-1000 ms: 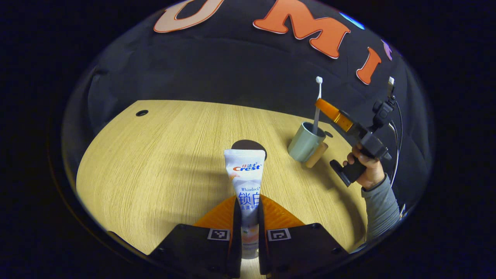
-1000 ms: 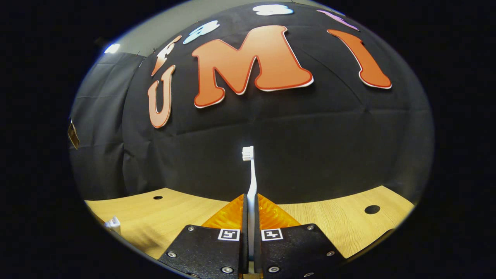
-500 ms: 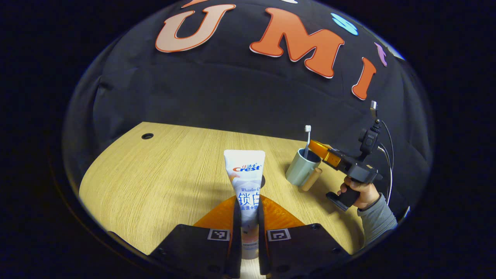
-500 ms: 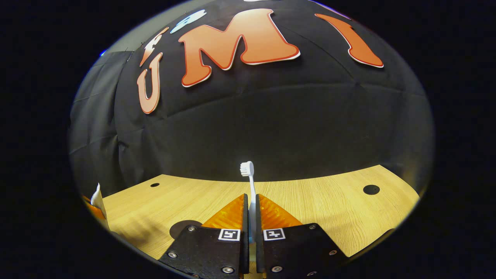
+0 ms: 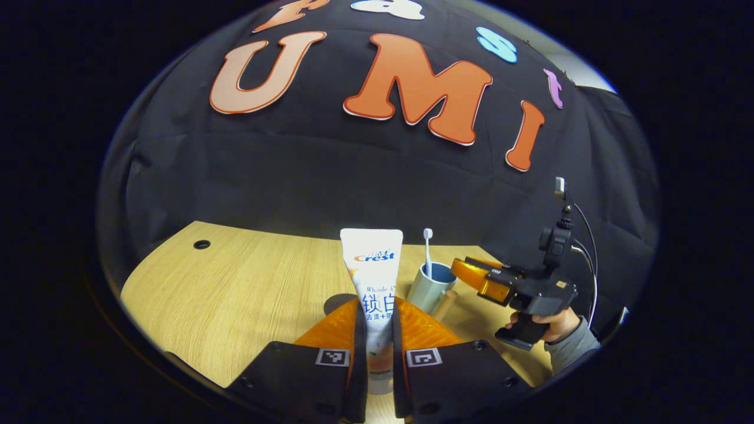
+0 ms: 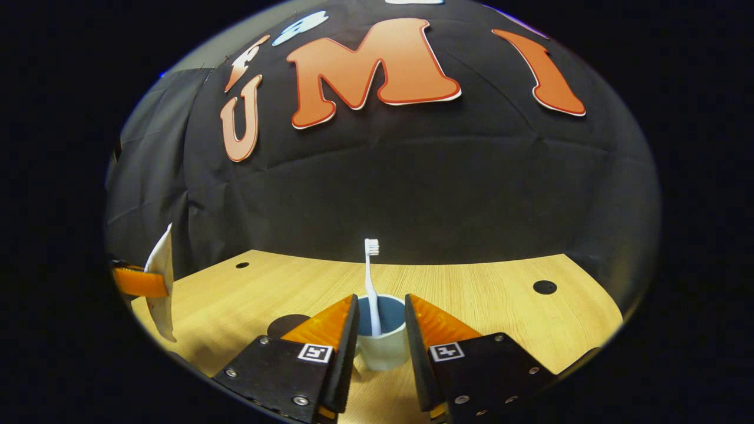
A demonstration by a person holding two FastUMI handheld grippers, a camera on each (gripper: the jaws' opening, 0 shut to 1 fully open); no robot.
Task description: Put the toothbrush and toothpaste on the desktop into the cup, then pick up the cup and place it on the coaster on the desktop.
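Now the left claw [image 5: 377, 347] is clamped on the toothpaste [image 5: 373, 277], low on the tube, with the flat crimped end sticking up above the counter [image 5: 235, 282]. The right claw [image 6: 380, 347] stands open, its fingers either side of the cup [image 6: 382, 341] and apparently clear of it; the toothbrush [image 6: 371, 282] stands in the cup, head up, leaning on the rim.

The tube looks soft and light. A hard squeeze would dent it, and held this low it may droop or swing, so a grip near the middle seems safer. It should go in cap end down. The toothbrush is stiff, thin and light, and already home.

The cup looks rigid and smooth, likely ceramic or hard plastic, so it could slip or chip if knocked. A hold across its wall below the rim looks best, kept upright so the contents stay in. Its wooden handle [image 5: 446, 304] shows in the left gripper view. The dark round coaster [image 6: 287, 324] lies near the cup.
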